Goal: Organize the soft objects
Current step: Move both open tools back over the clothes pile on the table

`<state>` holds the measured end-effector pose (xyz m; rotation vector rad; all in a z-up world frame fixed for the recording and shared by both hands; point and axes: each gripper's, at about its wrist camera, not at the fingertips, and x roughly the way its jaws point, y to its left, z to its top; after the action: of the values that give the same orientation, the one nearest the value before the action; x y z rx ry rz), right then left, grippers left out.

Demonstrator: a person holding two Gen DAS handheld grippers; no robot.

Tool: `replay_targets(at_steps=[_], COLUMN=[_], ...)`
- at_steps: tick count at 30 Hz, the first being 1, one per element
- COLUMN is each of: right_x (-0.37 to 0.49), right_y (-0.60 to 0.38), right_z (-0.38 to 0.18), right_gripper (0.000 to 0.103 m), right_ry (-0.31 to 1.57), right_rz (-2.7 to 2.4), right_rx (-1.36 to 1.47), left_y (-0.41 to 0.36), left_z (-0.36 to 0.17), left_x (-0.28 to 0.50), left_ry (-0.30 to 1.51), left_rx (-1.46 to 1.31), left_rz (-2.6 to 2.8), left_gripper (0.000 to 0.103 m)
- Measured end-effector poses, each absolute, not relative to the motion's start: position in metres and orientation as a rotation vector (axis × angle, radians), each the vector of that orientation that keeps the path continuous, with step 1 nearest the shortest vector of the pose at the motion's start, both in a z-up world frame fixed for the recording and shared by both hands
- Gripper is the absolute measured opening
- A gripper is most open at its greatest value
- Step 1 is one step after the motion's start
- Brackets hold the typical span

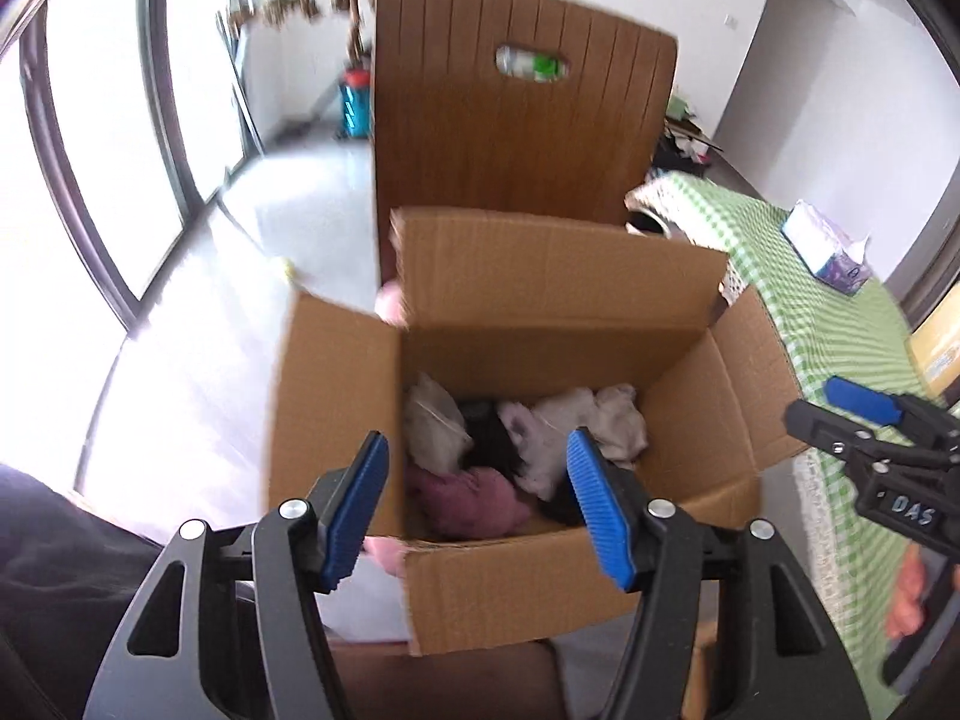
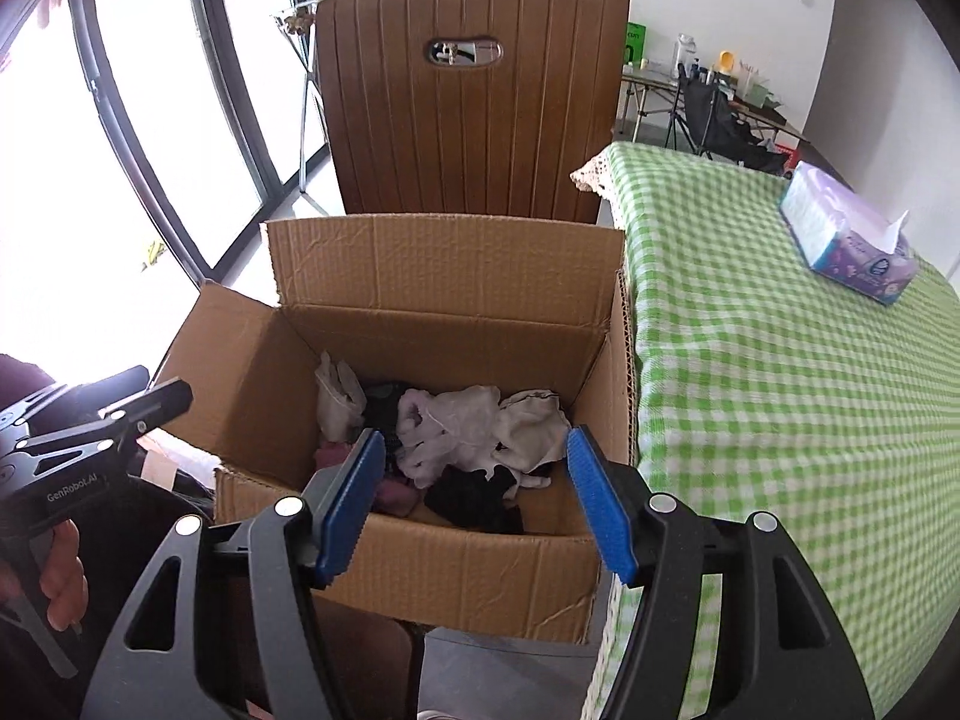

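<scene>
Claws, left (image 1: pixel 474 504) and right (image 2: pixel 474 498), both gape empty over the brown cardboard box (image 2: pixel 420 564) of crumpled cloths (image 2: pixel 480 426); I should swing across the green-checked worktop (image 2: pixel 780 390) for any strays

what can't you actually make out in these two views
- Bottom of the cardboard box: covered by the heaped clothes, both views.
- Pink thing behind the box flap: mostly hidden, left wrist view.
- Items on the far table: too small, right wrist view.
- Chair seat: hidden behind the box; only the chair back shows.
</scene>
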<state>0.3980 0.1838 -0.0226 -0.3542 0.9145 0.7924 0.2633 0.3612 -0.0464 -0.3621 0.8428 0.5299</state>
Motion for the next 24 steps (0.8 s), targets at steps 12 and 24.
replay_targets(at_steps=[12,24], right_x=[0.343,0.295], right_y=[0.123,0.071], right_z=[0.034,0.069], right_gripper=[0.079,0.085], right_ry=[0.656,0.351], right_rz=[0.771,0.691], right_rx=[-0.222,-0.112], left_y=[0.303,0.246], left_z=[0.036,0.074], left_x=[0.198,0.151], left_ry=[0.489,0.237], left_rx=[-0.198,-0.098], left_rz=[0.626,0.597], left_gripper=[0.085,0.094])
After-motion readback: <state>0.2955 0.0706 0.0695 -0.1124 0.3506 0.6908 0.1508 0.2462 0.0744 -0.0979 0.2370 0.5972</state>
